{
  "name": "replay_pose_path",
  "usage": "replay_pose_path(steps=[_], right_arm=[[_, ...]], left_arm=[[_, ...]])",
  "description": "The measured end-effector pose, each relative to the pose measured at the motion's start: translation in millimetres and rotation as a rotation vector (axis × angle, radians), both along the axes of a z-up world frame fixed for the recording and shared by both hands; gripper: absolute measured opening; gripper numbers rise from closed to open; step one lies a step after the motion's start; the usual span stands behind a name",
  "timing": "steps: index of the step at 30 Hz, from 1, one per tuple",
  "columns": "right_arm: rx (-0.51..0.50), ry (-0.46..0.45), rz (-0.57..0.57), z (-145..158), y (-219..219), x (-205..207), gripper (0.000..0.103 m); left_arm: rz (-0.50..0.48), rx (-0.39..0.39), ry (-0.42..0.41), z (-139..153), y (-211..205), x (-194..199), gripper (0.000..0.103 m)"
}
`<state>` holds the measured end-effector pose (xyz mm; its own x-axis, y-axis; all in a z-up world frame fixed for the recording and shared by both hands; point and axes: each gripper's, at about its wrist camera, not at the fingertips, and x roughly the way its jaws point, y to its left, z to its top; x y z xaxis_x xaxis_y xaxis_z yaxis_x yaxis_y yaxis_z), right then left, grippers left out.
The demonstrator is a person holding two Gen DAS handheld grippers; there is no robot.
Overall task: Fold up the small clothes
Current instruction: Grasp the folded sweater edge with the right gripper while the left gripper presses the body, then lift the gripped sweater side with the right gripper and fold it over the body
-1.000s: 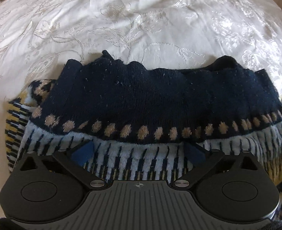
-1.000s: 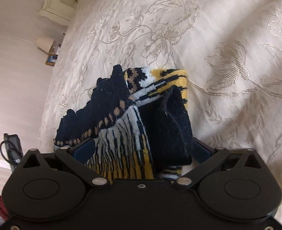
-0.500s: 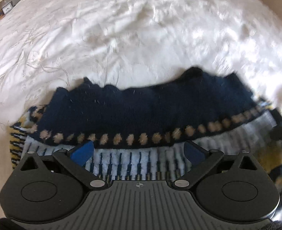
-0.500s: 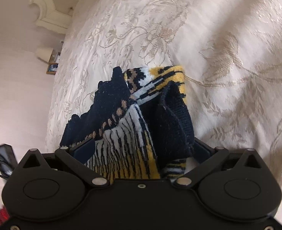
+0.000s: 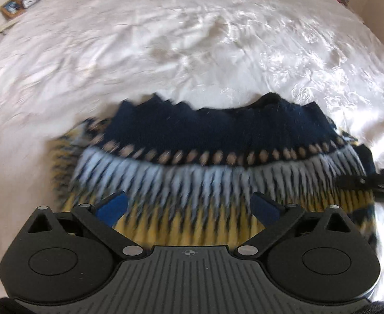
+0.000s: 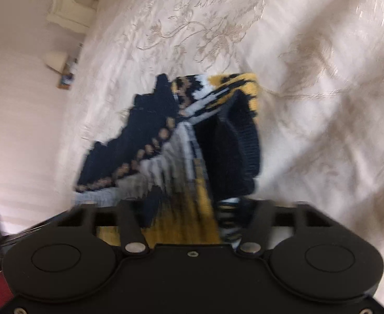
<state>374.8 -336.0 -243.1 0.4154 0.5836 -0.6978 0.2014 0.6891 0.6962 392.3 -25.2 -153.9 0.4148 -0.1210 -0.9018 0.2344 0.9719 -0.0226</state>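
Note:
A folded knit sweater (image 5: pixel 205 136), navy with tan dots, pale blue and yellow bands, lies on the white embroidered bedspread (image 5: pixel 192 39). My left gripper (image 5: pixel 189 206) hovers open above its near yellow band, blue pads (image 5: pixel 112 206) wide apart and gripping nothing. In the right wrist view the sweater (image 6: pixel 144 136) shows end-on, its folded layers running between my right gripper's (image 6: pixel 192 209) fingers. Those jaws are closing, with fabric filling the gap from finger to finger and the pads hidden behind it. The right gripper (image 5: pixel 361 181) also pokes in at the sweater's right end.
A nightstand with picture frames (image 5: pixel 11 7) stands beyond the bed's far left corner. A cream headboard (image 6: pixel 69 7) and a small lamp (image 6: pixel 56 57) show on the left of the right wrist view. Bedspread (image 6: pixel 309 78) stretches all around the sweater.
My left gripper has risen and drawn back, so more of the sweater shows below it. The right gripper's fingers have swung inward onto the sweater's end.

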Motion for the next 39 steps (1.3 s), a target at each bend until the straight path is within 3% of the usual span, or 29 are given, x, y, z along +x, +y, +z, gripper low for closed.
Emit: replay_pose_path(steps=[3, 8, 11, 19, 22, 30, 34, 39], right_arm=[[-0.018, 0.001, -0.001, 10.0, 1.8, -0.8, 0.031], [-0.115, -0.047, 0.027, 56.0, 24.6, 1.0, 0.029], [-0.125, -0.081, 0.036, 88.7, 43.8, 4.3, 0.029], [-0.145, -0.124, 0.119, 150.9, 146.4, 27.9, 0.029], [-0.171, -0.131, 0.162, 151.6, 191.5, 39.7, 0.029], [-0.267, -0.077, 0.288, 112.9, 301.7, 51.6, 0.029], [-0.334, -0.077, 0.341, 101.8, 335.2, 46.6, 0.029], [-0.400, -0.106, 0.372, 111.5, 355.6, 41.5, 0.029]], left_arm=[[0.027, 0.000, 0.004, 3.0, 21.5, -12.2, 0.101], [0.071, -0.046, 0.014, 1.4, 56.7, -30.8, 0.101], [0.079, -0.089, 0.013, 3.2, 76.7, -37.2, 0.101], [0.130, -0.178, 0.000, 7.6, 140.9, -48.6, 0.101], [0.155, -0.185, -0.002, 6.6, 169.4, -52.9, 0.101], [0.210, -0.168, 0.019, -0.2, 232.1, -58.1, 0.101], [0.243, -0.175, 0.030, -4.2, 249.4, -57.6, 0.101], [0.245, -0.195, 0.035, -5.1, 258.5, -53.2, 0.101]])
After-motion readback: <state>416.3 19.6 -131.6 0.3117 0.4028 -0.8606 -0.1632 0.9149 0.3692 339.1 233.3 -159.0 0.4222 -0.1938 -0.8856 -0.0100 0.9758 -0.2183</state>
